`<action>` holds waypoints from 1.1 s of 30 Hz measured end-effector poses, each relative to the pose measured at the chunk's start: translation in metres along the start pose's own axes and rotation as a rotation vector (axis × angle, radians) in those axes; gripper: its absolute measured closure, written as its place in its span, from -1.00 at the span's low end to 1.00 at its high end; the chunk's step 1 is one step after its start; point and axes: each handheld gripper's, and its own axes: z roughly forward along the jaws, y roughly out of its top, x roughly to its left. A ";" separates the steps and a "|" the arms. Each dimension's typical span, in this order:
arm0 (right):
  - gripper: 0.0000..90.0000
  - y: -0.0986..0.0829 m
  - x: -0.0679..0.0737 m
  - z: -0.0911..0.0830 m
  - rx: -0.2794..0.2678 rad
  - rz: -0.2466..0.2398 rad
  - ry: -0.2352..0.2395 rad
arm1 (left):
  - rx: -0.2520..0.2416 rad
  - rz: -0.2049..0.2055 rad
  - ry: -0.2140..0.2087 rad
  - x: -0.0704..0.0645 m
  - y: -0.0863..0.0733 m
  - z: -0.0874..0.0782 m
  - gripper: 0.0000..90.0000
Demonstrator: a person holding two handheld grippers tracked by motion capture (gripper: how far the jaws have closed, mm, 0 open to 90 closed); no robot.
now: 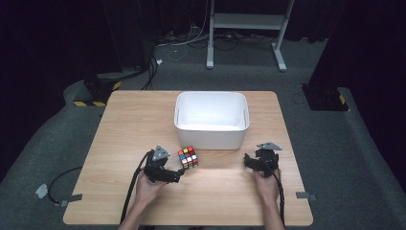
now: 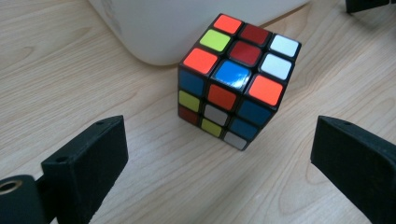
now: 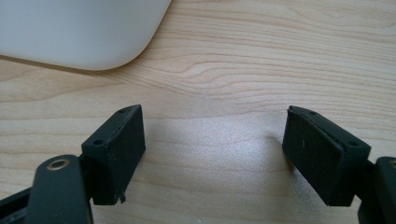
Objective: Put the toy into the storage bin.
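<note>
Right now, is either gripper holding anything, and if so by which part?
Nothing is held. The left gripper is open, its jaws apart short of the puzzle cube on the table. The right gripper is open over bare wood.

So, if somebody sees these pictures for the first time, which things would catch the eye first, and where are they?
First comes the multicoloured puzzle cube with black edges, standing on the light wooden table just before the open left hand-held gripper, whose jaws do not touch it. Behind the cube stands the white rectangular plastic tub, near the table's middle. The right hand-held gripper rests open at the right, holding nothing.
</note>
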 end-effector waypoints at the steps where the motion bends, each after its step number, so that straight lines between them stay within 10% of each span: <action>1: -0.53 0.000 0.000 0.000 0.000 0.002 0.000 | -0.002 -0.002 -0.002 0.000 0.000 0.001 -0.90; 33: -0.53 0.000 0.000 0.000 0.000 0.000 0.001 | 0.004 0.035 -0.024 -0.011 0.018 0.033 -0.93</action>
